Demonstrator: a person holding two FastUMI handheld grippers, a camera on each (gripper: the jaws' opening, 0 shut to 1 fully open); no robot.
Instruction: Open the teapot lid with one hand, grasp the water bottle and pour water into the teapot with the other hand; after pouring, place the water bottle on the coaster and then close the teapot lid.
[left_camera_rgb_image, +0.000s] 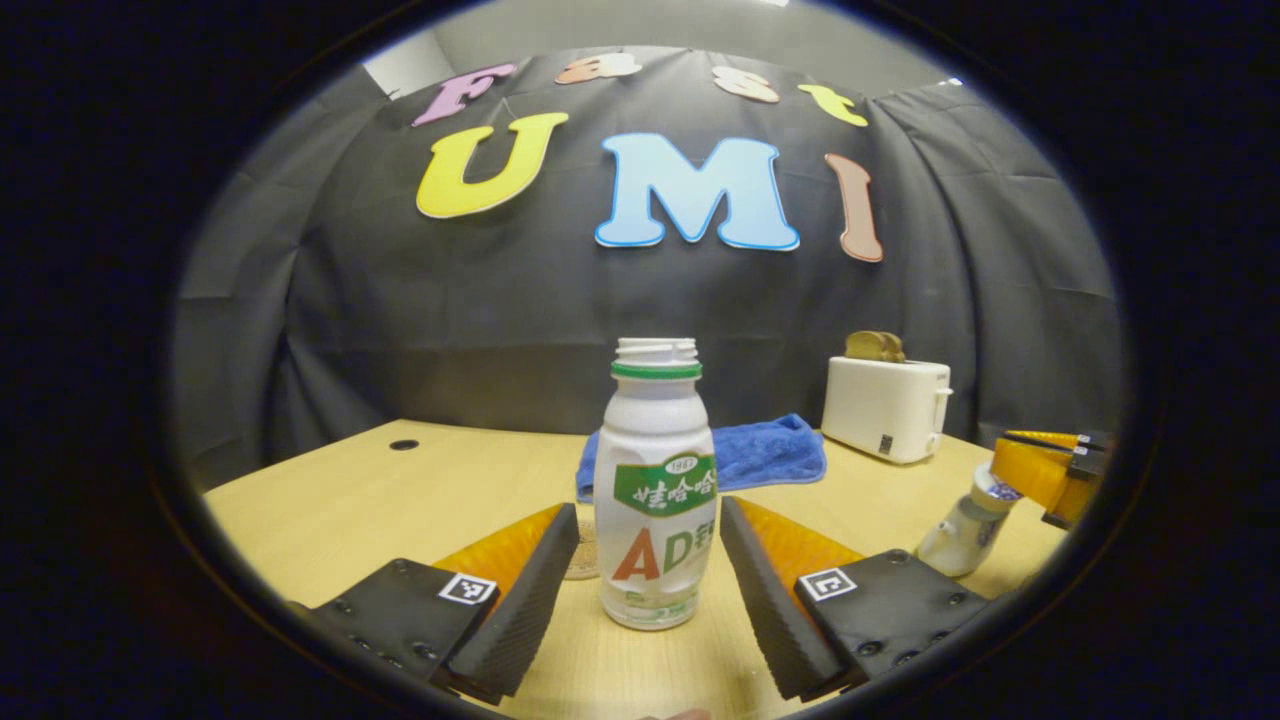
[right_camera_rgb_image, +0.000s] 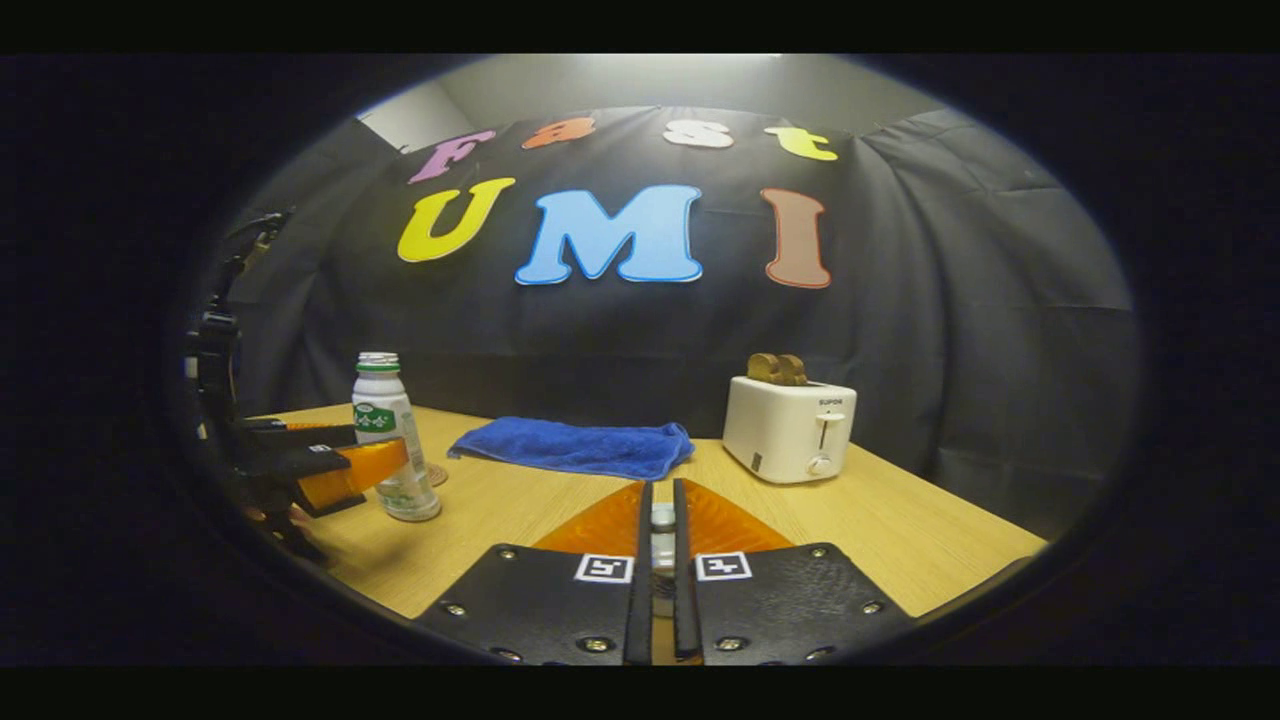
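White plastic water bottle (left_camera_rgb_image: 655, 490) stands uncapped and upright on the desk (left_camera_rgb_image: 400, 500), between the left gripper (left_camera_rgb_image: 650, 570) fingers, which are spread wide with gaps on both sides. An off-centre squeeze could tip and spill it. The right gripper (right_camera_rgb_image: 661, 530) fingers are pinched narrowly on the teapot lid (right_camera_rgb_image: 661, 518), over the teapot (left_camera_rgb_image: 962, 535). The coaster (left_camera_rgb_image: 580, 560) lies just behind the bottle.

Uncapped bottle (left_camera_rgb_image: 655, 485) between spread left gripper (left_camera_rgb_image: 650, 580) fingers

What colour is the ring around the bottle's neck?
Green, on the white bottle; clearest in the left gripper view.
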